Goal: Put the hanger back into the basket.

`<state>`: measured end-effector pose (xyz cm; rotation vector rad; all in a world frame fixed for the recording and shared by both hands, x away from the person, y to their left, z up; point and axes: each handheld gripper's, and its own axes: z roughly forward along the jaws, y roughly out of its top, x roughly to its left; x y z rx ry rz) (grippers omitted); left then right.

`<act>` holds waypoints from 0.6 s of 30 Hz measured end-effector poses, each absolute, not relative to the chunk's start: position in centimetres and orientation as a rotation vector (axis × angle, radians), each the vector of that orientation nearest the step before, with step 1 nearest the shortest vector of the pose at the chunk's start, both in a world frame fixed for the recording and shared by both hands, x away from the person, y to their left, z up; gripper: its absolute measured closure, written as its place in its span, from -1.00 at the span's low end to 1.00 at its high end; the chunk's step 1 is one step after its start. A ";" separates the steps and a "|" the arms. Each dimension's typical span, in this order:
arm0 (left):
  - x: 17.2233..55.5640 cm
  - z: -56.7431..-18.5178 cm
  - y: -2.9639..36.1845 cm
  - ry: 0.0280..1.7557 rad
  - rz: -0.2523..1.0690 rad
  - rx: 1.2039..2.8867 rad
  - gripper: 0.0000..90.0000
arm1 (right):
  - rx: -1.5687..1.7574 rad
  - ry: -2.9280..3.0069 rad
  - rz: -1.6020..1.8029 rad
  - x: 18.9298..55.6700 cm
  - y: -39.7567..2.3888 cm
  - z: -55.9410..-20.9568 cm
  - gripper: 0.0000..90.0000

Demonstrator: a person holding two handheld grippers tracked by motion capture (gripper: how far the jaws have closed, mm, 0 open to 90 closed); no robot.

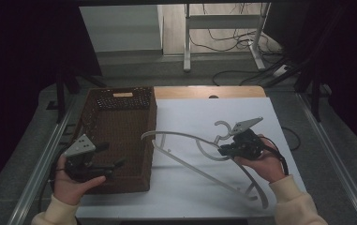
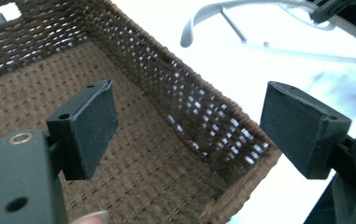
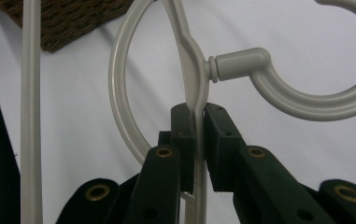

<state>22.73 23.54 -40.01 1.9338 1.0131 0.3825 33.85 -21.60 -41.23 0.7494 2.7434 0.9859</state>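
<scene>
Bench (image 1: 199, 112) has a white top with a strip of bare wood showing along its far edge. Brown wicker basket (image 1: 120, 136) sits on the left part of the bench, long axis running away from the person, a slot handle in the far wall; nothing visible inside it. White plastic hanger (image 1: 199, 161) lies across the bench just right of the basket, spread diagonally: one arm tip is up by the basket's right rim, the other down near the front right edge, with the straight bottom bar running between them. The hook (image 1: 221, 127) curls on the far side, close to the right tool. Left tool (image 1: 99, 166) is held over the near end of the basket, jaws wide apart and empty; in the left gripper view the gap between the pads (image 2: 91, 126) frames the basket floor and right wall, hanger tip in the background. Right tool (image 1: 223, 149) is clamped on the hanger at the neck; the right gripper view shows both pads (image 3: 183, 133) pinching the thin white strip right below where the swivel hook joins the body. Right hand (image 1: 263, 164) is over the hanger's right arm.
</scene>
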 end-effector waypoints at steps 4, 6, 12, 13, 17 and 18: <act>23.4 -39.2 23.0 0.998 0.362 1.940 -0.57 | 0.714 2.759 0.993 33.5 -21.4 -41.2 0.83; 23.9 -39.0 22.7 1.003 0.359 1.955 -0.57 | 0.701 2.767 0.992 33.3 -21.3 -41.3 0.83; 25.2 -38.5 21.6 0.969 0.297 1.972 -0.56 | 0.670 2.787 0.998 33.2 -20.8 -41.5 0.83; 25.4 -38.4 21.5 0.961 0.290 1.978 -0.56 | 0.661 2.791 0.999 33.1 -20.7 -41.5 0.83; 26.3 -37.9 20.7 0.945 0.273 2.017 -0.56 | 0.630 2.807 1.000 32.9 -20.3 -41.5 0.83; 26.5 -37.9 20.5 0.940 0.268 2.023 -0.56 | 0.619 2.811 0.999 32.9 -20.2 -41.6 0.83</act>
